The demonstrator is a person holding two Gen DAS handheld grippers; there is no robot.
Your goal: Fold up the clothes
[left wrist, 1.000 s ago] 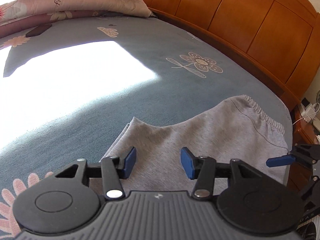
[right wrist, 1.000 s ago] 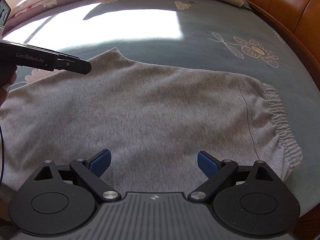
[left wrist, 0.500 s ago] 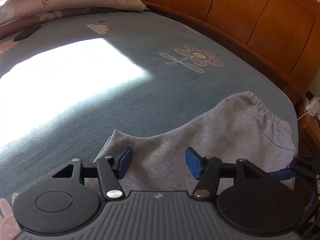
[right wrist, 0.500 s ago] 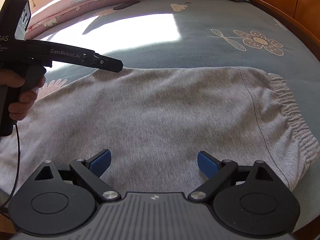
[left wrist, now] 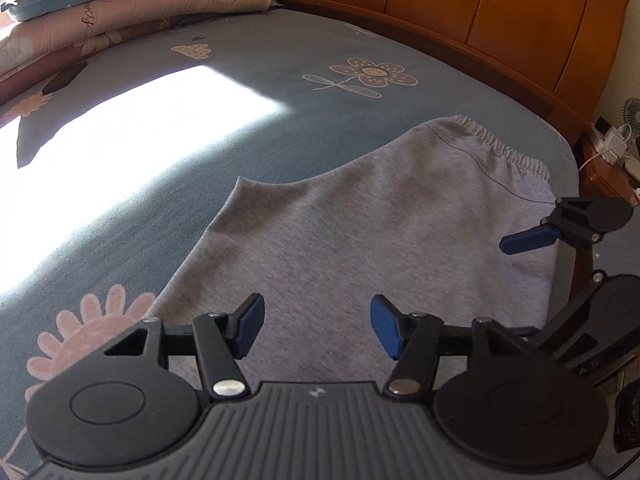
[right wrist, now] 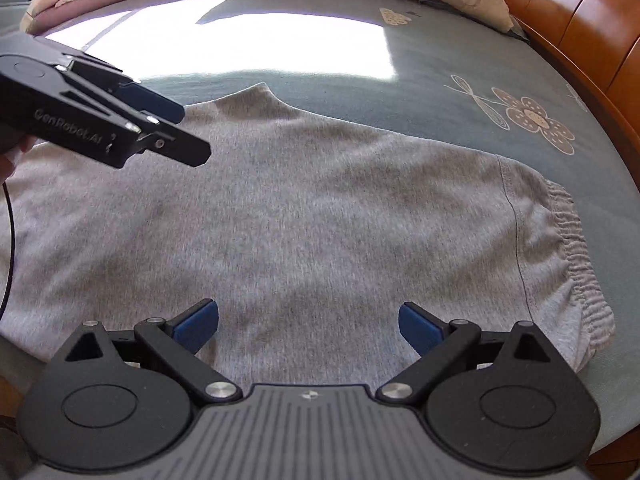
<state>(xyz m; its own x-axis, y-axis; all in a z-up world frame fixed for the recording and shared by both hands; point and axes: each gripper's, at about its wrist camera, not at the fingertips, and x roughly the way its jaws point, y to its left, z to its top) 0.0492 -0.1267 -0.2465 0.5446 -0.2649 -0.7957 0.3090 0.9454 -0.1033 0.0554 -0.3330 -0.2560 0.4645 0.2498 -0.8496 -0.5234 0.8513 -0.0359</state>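
Grey sweat shorts [left wrist: 360, 240] lie flat on the blue flowered bed sheet [left wrist: 320, 120], their elastic waistband [right wrist: 572, 240] at the right end. My left gripper [left wrist: 316, 316] hovers open over the shorts' left part with nothing between its blue pads. It also shows in the right wrist view as the left gripper [right wrist: 192, 134], near the raised upper-left corner of the cloth. My right gripper [right wrist: 308, 316] stands wide open above the shorts' near edge, empty. One of its blue fingers [left wrist: 528, 238] shows at the right in the left wrist view.
A wooden headboard [left wrist: 480, 20] curves along the far right side of the bed. Stacked pillows [left wrist: 120, 12] lie at the far end. A bright sun patch [left wrist: 120, 128] crosses the sheet. A bedside table with chargers and cables [left wrist: 612, 148] stands beyond the bed's right edge.
The left gripper's jaws have spread a little wider, and it has shifted sideways over the left part of the shorts. The right gripper has hardly moved. The shorts lie as before.
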